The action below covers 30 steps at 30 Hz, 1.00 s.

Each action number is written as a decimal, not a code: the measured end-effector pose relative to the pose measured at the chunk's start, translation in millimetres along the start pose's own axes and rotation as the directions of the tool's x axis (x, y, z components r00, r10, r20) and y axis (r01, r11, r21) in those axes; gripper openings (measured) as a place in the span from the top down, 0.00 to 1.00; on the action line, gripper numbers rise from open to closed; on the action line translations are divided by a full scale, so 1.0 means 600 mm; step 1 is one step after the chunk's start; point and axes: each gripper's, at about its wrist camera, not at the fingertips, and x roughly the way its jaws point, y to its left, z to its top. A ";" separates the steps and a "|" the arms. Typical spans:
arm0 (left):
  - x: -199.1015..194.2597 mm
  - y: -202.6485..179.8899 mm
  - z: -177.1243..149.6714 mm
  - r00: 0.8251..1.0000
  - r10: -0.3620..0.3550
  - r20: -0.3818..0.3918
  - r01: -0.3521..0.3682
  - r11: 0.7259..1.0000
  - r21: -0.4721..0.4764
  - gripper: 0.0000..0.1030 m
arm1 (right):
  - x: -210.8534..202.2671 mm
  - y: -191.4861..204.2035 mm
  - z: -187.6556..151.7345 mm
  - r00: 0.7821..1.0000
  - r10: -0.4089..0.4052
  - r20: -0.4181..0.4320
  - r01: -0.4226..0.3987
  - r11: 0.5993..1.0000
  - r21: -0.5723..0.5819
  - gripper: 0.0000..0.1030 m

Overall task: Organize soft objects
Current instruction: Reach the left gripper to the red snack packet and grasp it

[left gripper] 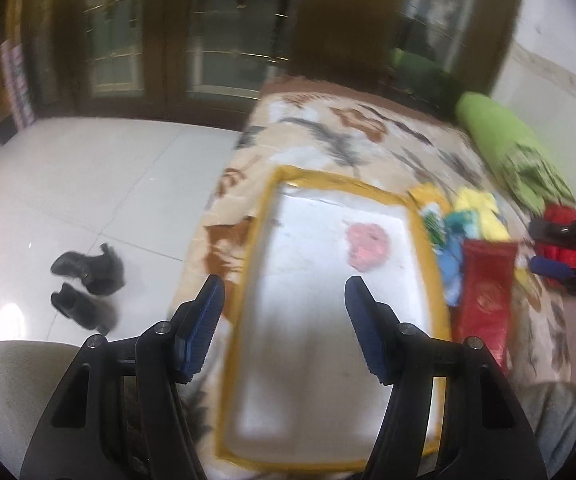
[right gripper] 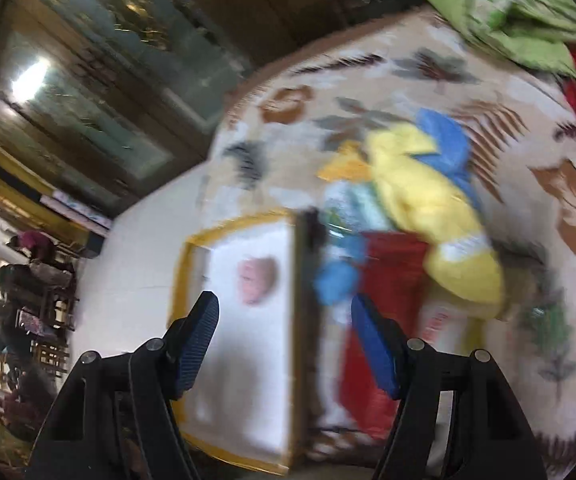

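Seemingly both tongs (left gripper: 283,304) (right gripper: 285,320) agape, empty.

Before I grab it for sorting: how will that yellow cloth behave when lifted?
The yellow cloth lies crumpled in folds, so it will probably droop floppily. It looks thin, likely light. It overlaps the red bag and blue cloth, so it may drag them.

Jumbled colourful soft cloths (left gripper: 468,232) beside yellow-rimmed box (left gripper: 428,248).
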 end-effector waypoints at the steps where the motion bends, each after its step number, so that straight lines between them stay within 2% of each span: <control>1: 0.001 -0.009 -0.001 1.000 -0.011 -0.013 0.011 1.000 0.013 0.40 | 0.004 -0.017 -0.003 1.000 0.003 -0.018 -0.002 1.000 0.029 0.33; 4: 0.006 -0.046 -0.003 0.995 -0.067 -0.068 0.069 0.997 0.031 0.40 | -0.001 -0.052 -0.021 0.998 0.051 -0.034 -0.048 0.994 0.098 0.33; 8: 0.018 -0.098 -0.002 0.983 -0.125 -0.135 0.133 0.990 0.049 0.40 | -0.010 -0.076 -0.033 0.996 0.071 -0.056 -0.064 0.992 0.113 0.33; 11: 0.029 -0.134 -0.005 0.983 -0.113 -0.144 0.125 0.990 0.073 0.40 | -0.022 -0.093 -0.045 0.998 0.048 -0.045 -0.044 0.995 0.094 0.33; 14: 0.043 -0.171 -0.011 0.982 -0.101 -0.158 0.120 0.986 0.112 0.40 | -0.033 -0.125 -0.060 0.999 0.024 -0.044 -0.018 0.991 0.133 0.33; 16: 0.053 -0.200 -0.019 0.981 -0.075 -0.176 0.106 0.980 0.169 0.40 | -0.046 -0.144 -0.069 0.999 0.011 -0.038 -0.006 0.991 0.136 0.33; 20: 0.064 -0.257 -0.033 0.980 -0.040 -0.193 0.098 0.950 0.297 0.40 | -0.074 -0.176 -0.090 1.000 -0.017 0.002 0.017 0.994 0.111 0.33; 25: 0.061 -0.300 -0.034 0.982 -0.039 -0.184 0.105 0.926 0.362 0.40 | -0.105 -0.207 -0.112 0.997 0.026 0.078 -0.035 0.993 0.113 0.33; 27: 0.057 -0.317 -0.032 0.989 -0.008 -0.149 0.067 0.916 0.395 0.40 | -0.106 -0.208 -0.114 0.995 0.047 0.088 -0.057 0.992 0.111 0.33; 30: 0.057 -0.332 -0.030 0.991 0.001 -0.135 0.056 0.907 0.418 0.40 | -0.098 -0.207 -0.119 0.994 0.048 0.094 -0.057 0.993 0.100 0.33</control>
